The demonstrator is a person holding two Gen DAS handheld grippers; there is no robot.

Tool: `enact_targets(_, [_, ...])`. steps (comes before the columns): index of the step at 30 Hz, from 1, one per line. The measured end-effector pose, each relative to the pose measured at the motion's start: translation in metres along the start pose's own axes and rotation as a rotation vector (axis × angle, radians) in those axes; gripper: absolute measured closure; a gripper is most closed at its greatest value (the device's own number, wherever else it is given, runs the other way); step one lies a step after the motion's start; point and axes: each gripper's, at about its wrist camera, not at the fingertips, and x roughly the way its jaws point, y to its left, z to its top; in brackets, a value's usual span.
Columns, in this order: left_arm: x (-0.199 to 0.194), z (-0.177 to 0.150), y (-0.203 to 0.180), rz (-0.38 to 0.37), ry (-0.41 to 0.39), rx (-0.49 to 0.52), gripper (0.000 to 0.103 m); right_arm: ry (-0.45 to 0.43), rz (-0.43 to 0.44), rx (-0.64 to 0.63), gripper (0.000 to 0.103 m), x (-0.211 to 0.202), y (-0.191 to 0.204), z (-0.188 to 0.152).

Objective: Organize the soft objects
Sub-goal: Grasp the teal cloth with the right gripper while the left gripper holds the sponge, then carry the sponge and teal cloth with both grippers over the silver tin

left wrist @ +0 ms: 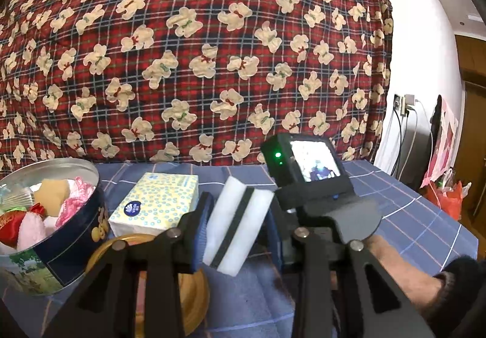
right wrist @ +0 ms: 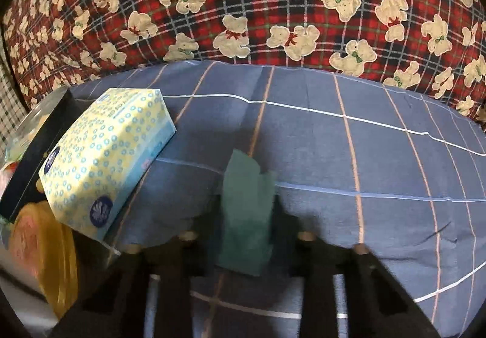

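A white sponge with a black middle stripe (left wrist: 240,195) stands tilted between the fingers of my left gripper (left wrist: 238,225), which is shut on it above the blue checked bedcover (left wrist: 410,210). Just behind it the back of the right tool, its lit camera screen (left wrist: 316,162) facing me, points down at the cover, held by a person's hand (left wrist: 404,265). In the right wrist view my right gripper (right wrist: 247,216) is shut on a green pad (right wrist: 243,174), blurred, low over the cover. A round tin (left wrist: 70,234) at the left holds several soft items, pink, red and yellow.
A yellow dotted tissue pack (left wrist: 158,204) (right wrist: 106,155) lies beside the tin (right wrist: 33,149), with a gold lid (left wrist: 194,292) (right wrist: 45,247) in front. A red plaid bear-print quilt (left wrist: 212,49) rises behind the bed. Cables and a wall socket (left wrist: 401,107) are at the right.
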Motion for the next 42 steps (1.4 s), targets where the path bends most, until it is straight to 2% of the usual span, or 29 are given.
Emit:
enact_targets(3, [0.002,-0.001,0.0,0.007,0.008,0.005,0.07,-0.023,0.004,0.062,0.087,-0.01,-0.017,-0.006])
enact_targets(5, [0.003,-0.001,0.0,0.006,0.018,0.001,0.07,-0.071,0.006,0.122,0.087,-0.025,-0.033,-0.014])
enact_targets(9, [0.007,-0.002,0.0,0.002,0.037,0.0,0.07,-0.198,0.037,0.206,0.087,-0.063,-0.057,-0.038])
enact_targets(12, [0.009,-0.004,-0.003,0.01,0.043,0.013,0.07,-0.292,0.015,0.242,0.087,-0.089,-0.064,-0.053])
enact_targets(21, [0.01,-0.005,-0.012,0.041,0.041,0.059,0.069,-0.461,-0.124,0.152,0.087,-0.125,-0.035,-0.067])
enact_targets(42, [0.006,-0.007,-0.019,0.033,0.029,0.083,0.069,-0.567,-0.192,0.126,0.087,-0.154,-0.02,-0.094])
